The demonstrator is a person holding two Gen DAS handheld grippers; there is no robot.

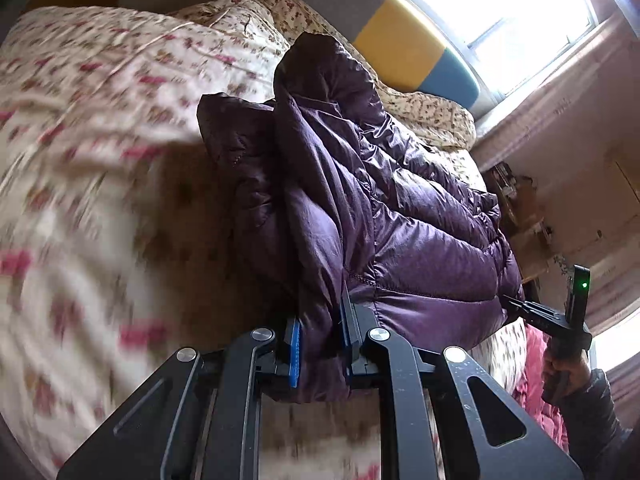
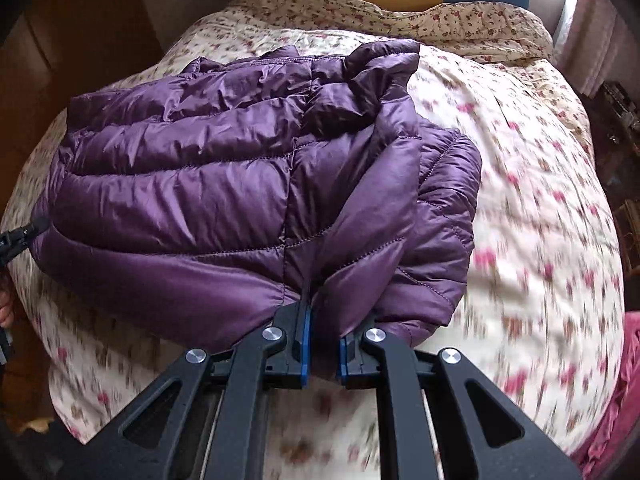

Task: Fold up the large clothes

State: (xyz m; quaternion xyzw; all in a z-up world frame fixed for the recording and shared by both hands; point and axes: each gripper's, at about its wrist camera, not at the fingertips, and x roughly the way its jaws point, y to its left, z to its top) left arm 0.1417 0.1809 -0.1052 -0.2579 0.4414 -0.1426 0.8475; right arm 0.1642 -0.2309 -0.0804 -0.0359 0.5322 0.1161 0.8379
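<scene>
A purple quilted down jacket lies bunched on a floral bedspread. My right gripper is shut on the jacket's near hem fold, its blue pads pinching the fabric. In the left wrist view my left gripper is shut on another edge of the same jacket, which hangs lifted and folded over itself. The right gripper shows at that view's right side, held by a hand. The left gripper's tip shows at the right wrist view's left edge against the jacket.
The bed fills both views, with a floral pillow at its head and a yellow and blue headboard. A bright window is behind. A pink cloth lies at the near right. Cluttered shelving stands beside the bed.
</scene>
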